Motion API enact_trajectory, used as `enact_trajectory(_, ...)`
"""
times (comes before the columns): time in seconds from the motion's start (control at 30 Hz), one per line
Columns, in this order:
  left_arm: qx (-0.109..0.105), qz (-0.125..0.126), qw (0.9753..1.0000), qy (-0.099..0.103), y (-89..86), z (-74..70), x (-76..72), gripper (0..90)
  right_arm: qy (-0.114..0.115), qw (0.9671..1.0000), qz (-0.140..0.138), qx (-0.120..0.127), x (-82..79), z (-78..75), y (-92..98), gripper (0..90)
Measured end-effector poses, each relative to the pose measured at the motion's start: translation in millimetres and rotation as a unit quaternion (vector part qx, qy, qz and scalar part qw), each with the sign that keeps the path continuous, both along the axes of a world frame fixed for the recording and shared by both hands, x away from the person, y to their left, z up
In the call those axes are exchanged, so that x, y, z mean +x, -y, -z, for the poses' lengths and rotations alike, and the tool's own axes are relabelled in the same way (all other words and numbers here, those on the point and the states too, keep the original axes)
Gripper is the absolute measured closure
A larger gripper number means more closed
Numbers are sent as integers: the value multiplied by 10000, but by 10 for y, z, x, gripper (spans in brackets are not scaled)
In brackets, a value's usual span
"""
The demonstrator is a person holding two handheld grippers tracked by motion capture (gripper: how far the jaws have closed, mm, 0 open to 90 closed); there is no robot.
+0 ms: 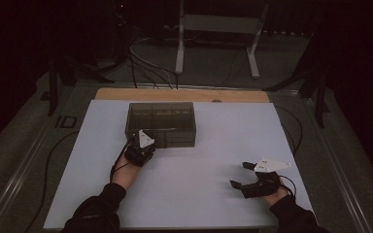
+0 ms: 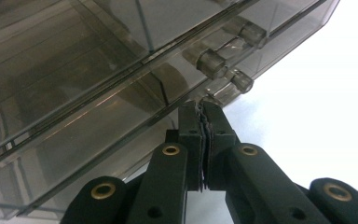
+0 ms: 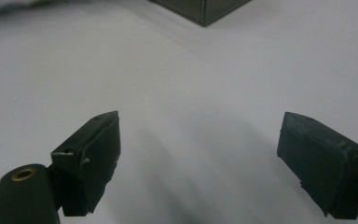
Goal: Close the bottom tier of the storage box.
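Currently your left gripper [image 2: 204, 108] pinched closed at near-left front of smoky plastic drawer box [image 1: 161, 124], far-left on white table [image 1: 209, 165], seemingly on small tab. Right gripper [image 3: 200, 154] idle, gaping, empty, near-right. Next probably: pull drawer toward you, steadily.

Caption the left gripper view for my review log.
Left gripper, jaws shut, at the front edge of a smoky clear plastic drawer box.

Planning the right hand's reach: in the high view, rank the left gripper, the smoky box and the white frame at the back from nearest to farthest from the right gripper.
1. Left gripper, across the table, at the box's front.
2. Smoky box, farther back, left of centre.
3. White frame, on the floor beyond the table.
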State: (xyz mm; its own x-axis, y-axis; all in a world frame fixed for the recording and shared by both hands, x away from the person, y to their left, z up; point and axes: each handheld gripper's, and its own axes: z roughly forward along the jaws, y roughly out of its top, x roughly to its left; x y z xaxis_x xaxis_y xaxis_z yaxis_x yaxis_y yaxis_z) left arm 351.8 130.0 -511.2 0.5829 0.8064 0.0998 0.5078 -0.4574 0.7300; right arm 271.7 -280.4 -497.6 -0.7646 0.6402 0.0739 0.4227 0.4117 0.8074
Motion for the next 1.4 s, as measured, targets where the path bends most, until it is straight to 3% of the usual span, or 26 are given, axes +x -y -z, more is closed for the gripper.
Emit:
enact_trajectory(0.27, -20, 80, 9998, -207, 15, -23, -34, 824, -1, 10000, -6, 2, 1, 2, 1, 136)
enact_trajectory(0.3, -28, 93, 9995, -289, 34, -30, -46, 755, -5, 10000, -13, 7, 4, 4, 1, 136)
enact_trajectory(0.43, 90, 27, 9998, -194, 69, -42, -77, 670, -11, 10000, -15, 27, 3, 5, 4, 136)
enact_trajectory(0.67, 120, -49, 9999, -100, 104, -78, -98, 536, 12, 10000, -20, 33, 3, 2, 17, 136)
enact_trajectory(0.9, 172, -167, 9995, -216, 111, -92, -90, 368, -18, 10000, -6, 57, 6, 10, 25, 136)
enact_trajectory(1.0, 104, -56, 9993, -363, 113, -91, -87, 318, -18, 10000, -6, 47, 6, 13, 26, 136)
enact_trajectory(1.13, 55, 65, 9982, -586, 144, -84, -88, 187, -5, 10000, -9, 38, 3, 11, 23, 136)
enact_trajectory(1.27, -23, 397, 9960, -797, 166, -97, -99, 0, -7, 10000, -6, 32, 5, 13, 22, 136)
enact_trajectory(1.4, -87, 596, 9944, -874, 193, -110, -107, 0, 3, 10000, -9, 24, -2, 9, 20, 136)
